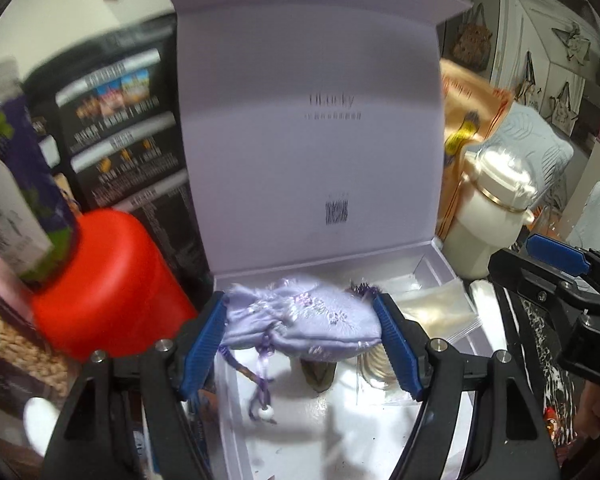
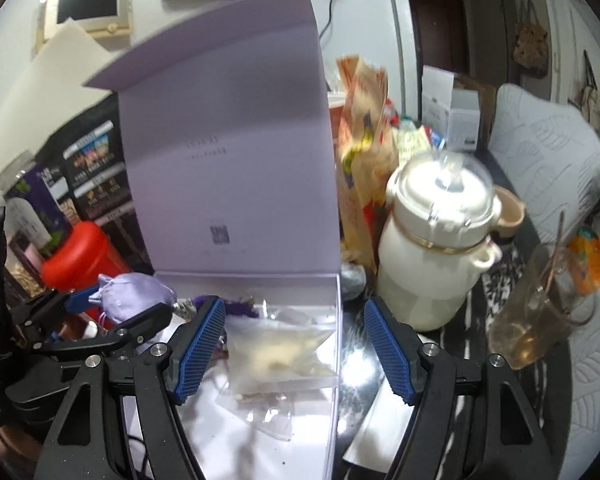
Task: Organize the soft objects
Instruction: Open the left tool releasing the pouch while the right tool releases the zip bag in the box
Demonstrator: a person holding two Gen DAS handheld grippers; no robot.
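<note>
While we are holding the lilac embroidered drawstring pouch [image 1: 300,320] up over the open lavender cardboard gift box [image 1: 440,252], our left gripper [image 1: 300,344] is grasping it crosswise, both blue ribbed pads pressing into the pouch's two ends. The pouch's long axis is running straight from one pad to the other, and its beaded cord is dangling toward the box's white floor. It is hanging clear of that floor, nearer the box's hinged upright lid [image 1: 308,120] than its front edge.

Our right gripper [image 2: 296,344] is standing released, its jaws wide apart with nothing between the pads. It is hovering at the box's right wall, one finger over the floor and the other outside it, and below it a clear plastic zip bag [image 2: 276,348] holding something pale is lying flat on the box floor. What that bag contains we cannot quite tell through the blur.

So the left hand is the one carrying the task's thing, and the free spot for it is seemingly on the box's left half, away from the zip bag. A red plastic jar [image 1: 112,280] is standing just outside the box's left wall.
</note>
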